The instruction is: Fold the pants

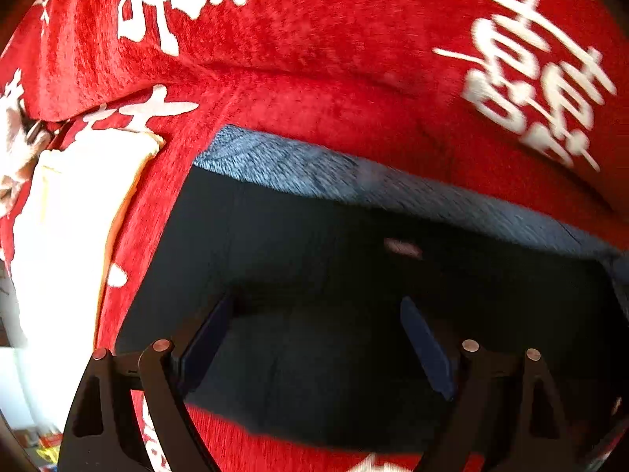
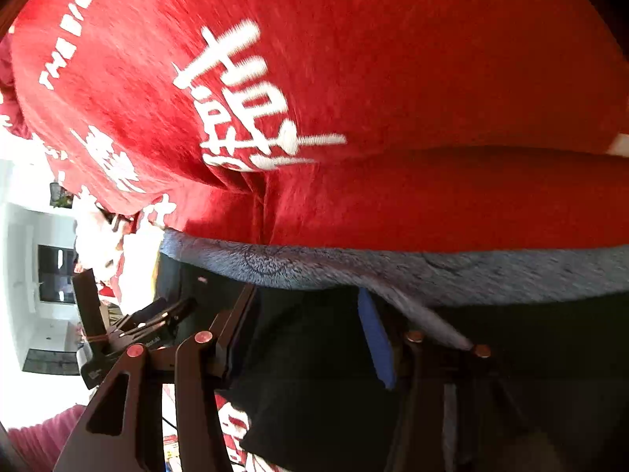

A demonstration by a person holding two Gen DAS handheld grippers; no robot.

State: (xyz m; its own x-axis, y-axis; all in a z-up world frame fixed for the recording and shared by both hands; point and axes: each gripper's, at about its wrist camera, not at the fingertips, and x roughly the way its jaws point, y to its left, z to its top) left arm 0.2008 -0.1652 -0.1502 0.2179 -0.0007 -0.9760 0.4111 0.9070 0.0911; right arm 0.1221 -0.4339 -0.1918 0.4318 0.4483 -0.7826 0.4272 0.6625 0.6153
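One pair of pants: dark, near-black cloth, smooth and matte, lying flat as a folded, roughly rectangular block on one red cover. One band of grey-blue, fuzzy, heathered fabric is running along the far edge of the pants, with a faint circular stitched mark showing in the right wrist view.

The cover is plush, chenille-like, carrying large white printed characters; several are showing in each view. It is creasing into soft ridges behind the pants.

Two grippers. The left gripper is hanging over the dark cloth, its two blue-padded fingers standing wide apart, nothing between the pads. The right gripper is likewise parted over the pants, pads off the fabric, gripping nothing.

One cream, smooth item is lying at left on the cover, overexposed; identity unclear.
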